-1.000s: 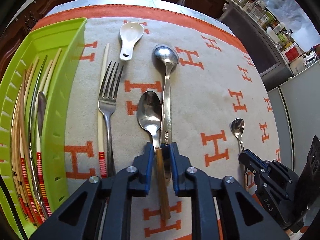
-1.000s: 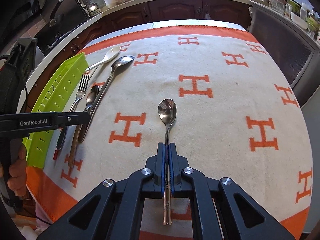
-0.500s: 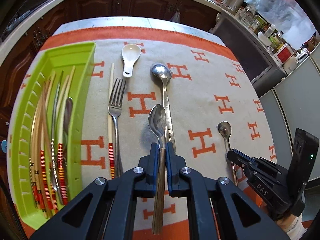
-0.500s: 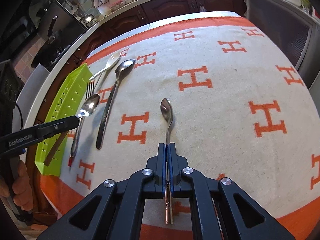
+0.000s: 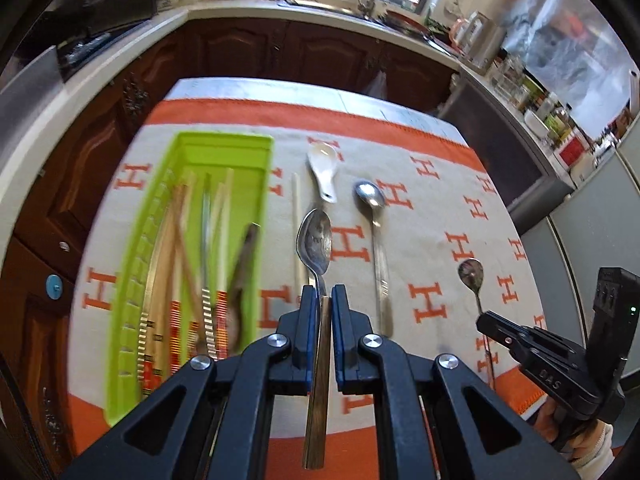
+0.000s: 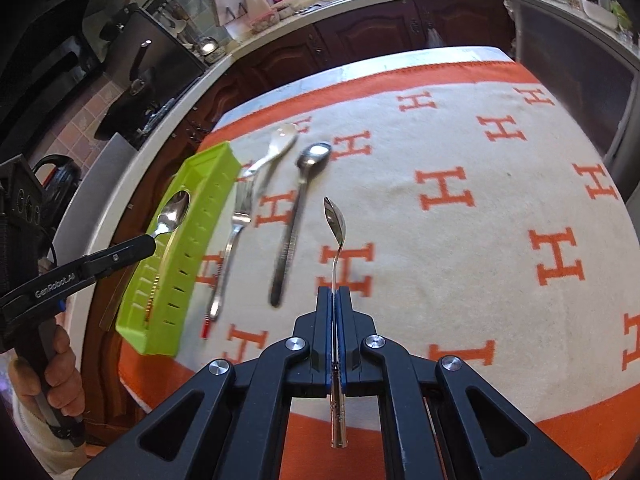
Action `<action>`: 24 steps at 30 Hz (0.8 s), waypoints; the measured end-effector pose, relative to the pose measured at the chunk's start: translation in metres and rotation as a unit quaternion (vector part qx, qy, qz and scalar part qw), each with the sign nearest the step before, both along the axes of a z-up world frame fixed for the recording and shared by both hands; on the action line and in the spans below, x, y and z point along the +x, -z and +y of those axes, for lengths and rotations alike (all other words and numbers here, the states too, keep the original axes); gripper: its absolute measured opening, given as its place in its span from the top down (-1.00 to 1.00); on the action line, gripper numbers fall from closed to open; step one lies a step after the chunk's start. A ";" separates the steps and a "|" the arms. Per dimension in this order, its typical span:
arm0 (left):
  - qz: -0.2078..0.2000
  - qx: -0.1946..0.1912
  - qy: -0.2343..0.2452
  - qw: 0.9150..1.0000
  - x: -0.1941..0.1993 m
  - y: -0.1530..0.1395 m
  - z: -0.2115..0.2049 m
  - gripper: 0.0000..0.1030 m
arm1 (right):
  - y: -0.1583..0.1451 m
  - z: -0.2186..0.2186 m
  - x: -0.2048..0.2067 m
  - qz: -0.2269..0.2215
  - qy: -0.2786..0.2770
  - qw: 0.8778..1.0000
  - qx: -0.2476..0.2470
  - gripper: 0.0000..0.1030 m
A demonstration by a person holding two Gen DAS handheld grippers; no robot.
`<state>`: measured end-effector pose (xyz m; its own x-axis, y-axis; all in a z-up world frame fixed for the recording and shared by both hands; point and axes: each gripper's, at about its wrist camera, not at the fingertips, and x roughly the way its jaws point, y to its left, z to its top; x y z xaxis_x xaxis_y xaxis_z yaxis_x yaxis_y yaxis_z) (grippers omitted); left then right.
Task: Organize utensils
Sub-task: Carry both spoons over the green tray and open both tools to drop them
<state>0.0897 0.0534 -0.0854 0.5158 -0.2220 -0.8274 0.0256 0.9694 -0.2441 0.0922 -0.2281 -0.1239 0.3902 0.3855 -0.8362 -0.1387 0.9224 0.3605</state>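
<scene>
Left gripper point(image 5: 323, 300) pinching wooden-handled spoon point(image 5: 314, 242) at the neck, bowl centre frame, lifted off the blanket point(image 5: 420, 240). Right gripper point(image 6: 335, 300) clamped tight on small spoon point(image 6: 335, 220), centre frame, also airborne. Green tray point(image 5: 262, 200) with chopsticks point(image 5: 176, 248) at left. Fork point(image 6: 236, 224), long spoon point(image 6: 298, 208), white ceramic spoon point(image 5: 324, 168) lying on blanket.

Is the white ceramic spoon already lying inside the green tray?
No, the white ceramic spoon lies on the patterned cloth beside the green tray, not in it.
</scene>
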 end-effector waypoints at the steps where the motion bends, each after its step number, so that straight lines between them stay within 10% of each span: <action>1: -0.003 0.002 -0.009 1.000 0.000 -0.002 0.009 0.91 | -0.007 0.008 0.001 -0.002 -0.009 1.000 0.004 0.96; 13: -0.023 0.048 -0.070 0.996 0.007 0.016 0.086 0.89 | -0.069 0.137 0.030 -0.013 -0.092 0.995 0.026 0.96; 20: -0.047 0.062 -0.074 0.994 0.002 0.009 0.100 0.14 | -0.068 0.211 0.059 0.006 -0.104 0.994 0.016 0.96; 24: -0.059 0.058 -0.085 0.993 -0.005 0.001 0.115 0.05 | -0.048 0.233 0.077 0.029 -0.097 0.995 0.011 0.96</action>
